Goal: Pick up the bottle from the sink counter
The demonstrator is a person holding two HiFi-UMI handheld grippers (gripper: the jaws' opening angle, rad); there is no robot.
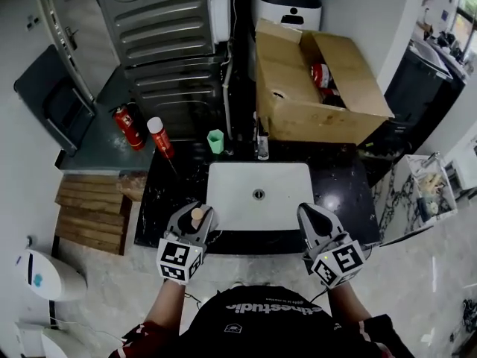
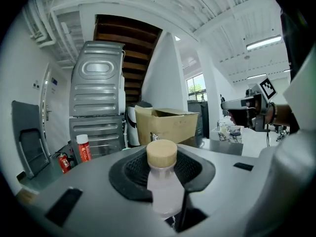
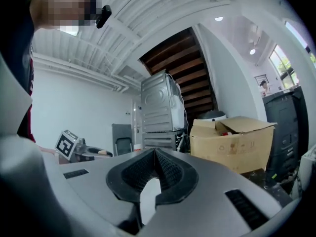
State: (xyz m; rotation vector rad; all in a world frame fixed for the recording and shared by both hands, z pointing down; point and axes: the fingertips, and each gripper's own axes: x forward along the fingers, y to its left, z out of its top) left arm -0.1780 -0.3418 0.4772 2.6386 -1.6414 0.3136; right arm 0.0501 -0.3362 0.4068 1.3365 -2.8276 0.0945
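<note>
A small pale bottle (image 2: 164, 189) with a tan cap (image 2: 161, 153) stands upright between the black pads of my left gripper (image 2: 163, 174), which is shut on it. In the head view that same bottle (image 1: 197, 216) shows its cap in my left gripper (image 1: 195, 220), held above the front left edge of the white sink (image 1: 257, 215). My right gripper (image 1: 311, 219) hovers over the sink's front right corner; its jaws (image 3: 154, 169) meet at the tips with nothing between them.
The black marble counter (image 1: 160, 192) carries a red spray can (image 1: 161, 138), a green cup (image 1: 215, 141) and an open cardboard box (image 1: 313, 88). A red extinguisher (image 1: 128, 126) stands to the left. Wooden slats (image 1: 93, 207) lie on the floor on the left.
</note>
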